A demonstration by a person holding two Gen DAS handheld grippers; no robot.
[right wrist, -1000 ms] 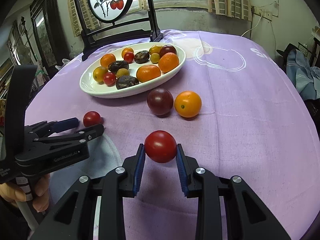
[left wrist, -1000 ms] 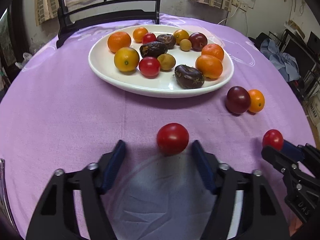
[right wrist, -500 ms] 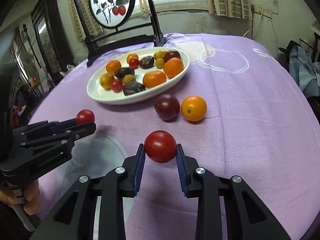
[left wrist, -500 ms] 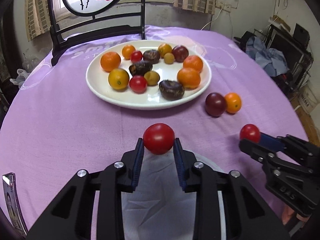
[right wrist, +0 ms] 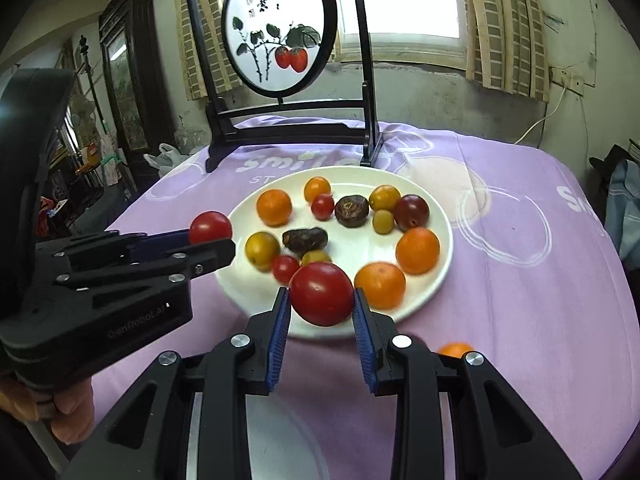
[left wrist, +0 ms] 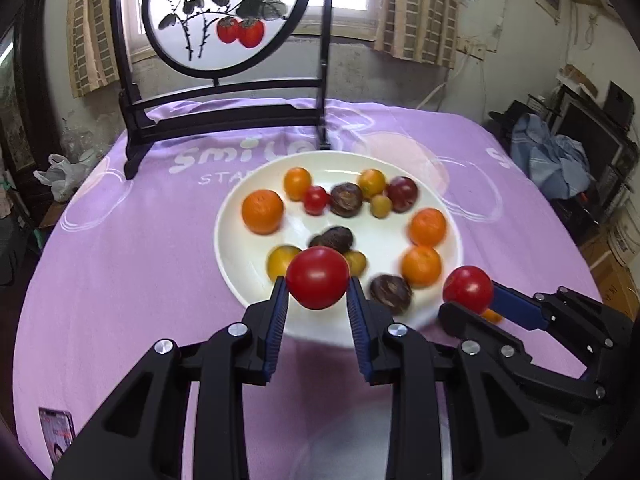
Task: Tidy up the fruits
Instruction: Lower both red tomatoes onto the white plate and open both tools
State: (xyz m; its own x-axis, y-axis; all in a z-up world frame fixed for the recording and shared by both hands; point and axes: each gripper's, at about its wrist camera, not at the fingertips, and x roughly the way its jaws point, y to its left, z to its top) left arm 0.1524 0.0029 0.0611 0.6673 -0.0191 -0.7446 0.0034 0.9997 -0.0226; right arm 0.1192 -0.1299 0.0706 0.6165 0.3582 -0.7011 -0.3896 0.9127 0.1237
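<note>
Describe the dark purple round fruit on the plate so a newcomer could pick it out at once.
Start at the white plate on the purple tablecloth, in front of the round painted screen. Look to its far right rim: the dark purple fruit sits there beside a small yellow-green fruit. It is smooth and glossy, unlike the wrinkled brown ones.
</note>
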